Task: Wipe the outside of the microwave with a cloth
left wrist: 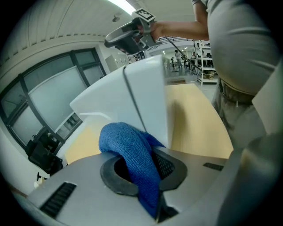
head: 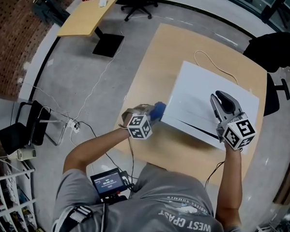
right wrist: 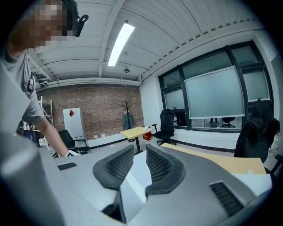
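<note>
L gripper [head: 151, 112] is clenched on the blue cloth [head: 158, 110], right at the microwave's [head: 204, 99] left side. R gripper [head: 219, 98] sits over its top, jaws a bit apart w/ nothing between them. Risk: only a fold looks pinched, so a hard drag over the edge could pull the cloth free — and an unbraced microwave might slide on the table [head: 153, 60].

Grey concrete floor [head: 74, 70] w/ a light-wood table [head: 157, 75] centre; 2nd, smaller table [head: 84, 18] and black office chair [head: 136, 3] beyond. Brick wall [right wrist: 101, 114] at back, big windows [right wrist: 214, 95] on rt, strip light [right wrist: 117, 44] on ribbed white ceiling.
</note>
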The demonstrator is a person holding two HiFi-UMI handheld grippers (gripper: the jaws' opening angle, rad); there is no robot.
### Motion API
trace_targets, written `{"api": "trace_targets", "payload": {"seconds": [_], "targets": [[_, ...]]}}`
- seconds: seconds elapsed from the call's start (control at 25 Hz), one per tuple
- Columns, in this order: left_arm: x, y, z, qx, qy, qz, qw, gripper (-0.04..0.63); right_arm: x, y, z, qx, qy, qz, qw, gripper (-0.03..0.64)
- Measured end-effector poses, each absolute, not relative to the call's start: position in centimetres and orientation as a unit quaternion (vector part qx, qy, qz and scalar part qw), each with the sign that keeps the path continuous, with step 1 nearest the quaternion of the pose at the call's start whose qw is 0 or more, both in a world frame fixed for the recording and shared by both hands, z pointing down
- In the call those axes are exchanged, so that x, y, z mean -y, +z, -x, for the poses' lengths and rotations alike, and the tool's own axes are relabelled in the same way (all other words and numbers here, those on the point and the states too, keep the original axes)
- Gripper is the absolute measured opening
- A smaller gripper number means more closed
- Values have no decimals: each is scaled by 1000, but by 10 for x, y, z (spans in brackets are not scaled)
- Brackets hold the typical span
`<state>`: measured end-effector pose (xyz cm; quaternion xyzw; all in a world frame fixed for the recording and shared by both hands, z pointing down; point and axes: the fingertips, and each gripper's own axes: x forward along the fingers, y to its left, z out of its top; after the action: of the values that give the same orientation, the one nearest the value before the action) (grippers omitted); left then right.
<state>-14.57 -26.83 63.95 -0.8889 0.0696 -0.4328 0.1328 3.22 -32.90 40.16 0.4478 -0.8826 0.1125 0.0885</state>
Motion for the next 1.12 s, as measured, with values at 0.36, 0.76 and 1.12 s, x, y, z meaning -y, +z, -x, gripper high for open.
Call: {"api": "trace_targets", "payload": {"seconds": [0.36,0.76,1.12], "targets": [[252,616,157,-76,-426,891,138,60,322,398,-19,896,108,-422,85,98],[276,490,146,-141,-323,922,159,60,303,381,-38,899,90,-423,66,98],[255,384,49,-95,-113,989,16,61,261,330,-76,888,23,-460,0,55]]}}
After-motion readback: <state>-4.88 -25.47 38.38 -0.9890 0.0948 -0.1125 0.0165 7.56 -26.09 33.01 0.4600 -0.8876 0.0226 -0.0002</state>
